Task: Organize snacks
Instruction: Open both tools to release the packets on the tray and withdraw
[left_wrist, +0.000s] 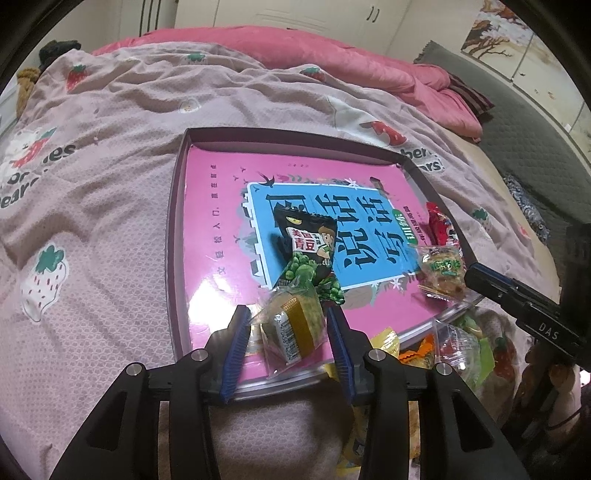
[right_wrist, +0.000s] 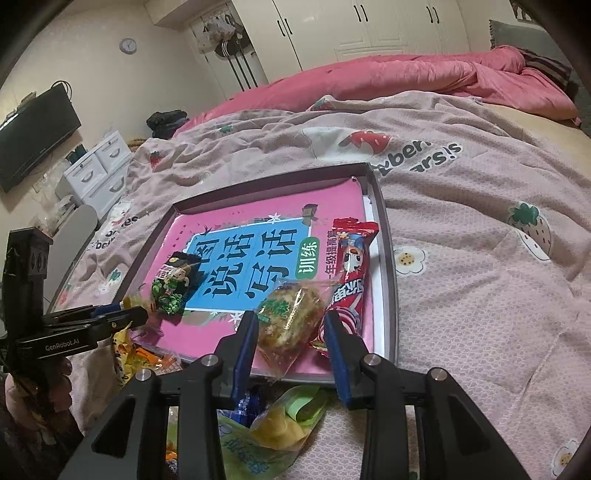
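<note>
Your left tongs (left_wrist: 289, 334) stand with their ribbed blue pads (left_wrist: 239, 341) spread either side of a small cake (left_wrist: 291, 328) in a crinkly clear wrapper with a gold band; whether the pads press it or merely flank it, you cannot tell. It sits at the lower middle of the left view, over the tray's near edge, its long axis running from lower left to upper right.

Your right tongs (right_wrist: 291, 343) are parted as well, around a lumpy golden pastry (right_wrist: 290, 319) in a glossy clear bag with green print. The bag's long axis tilts from lower left to upper right, and its sealed end hangs over the near rim. Grip here is also uncertain.

Just above the cake, a black pea packet (left_wrist: 310, 251) lies flat on the tray, long axis near vertical in the frame, its green pea end nearest your pads. Beside the pastry on its right, touching it, a long red wafer bar (right_wrist: 351, 273) in shiny foil points up the frame.

All rest in a shallow rectangular tray (right_wrist: 386, 266) with a grey rim and a smooth pink printed liner (left_wrist: 218, 206). Under it spreads a wrinkled, waffle-textured pink blanket (left_wrist: 110, 177) with strawberry prints. Loose snacks (right_wrist: 280, 417) in yellow and green wrappers lie at the bottom of the right view.
</note>
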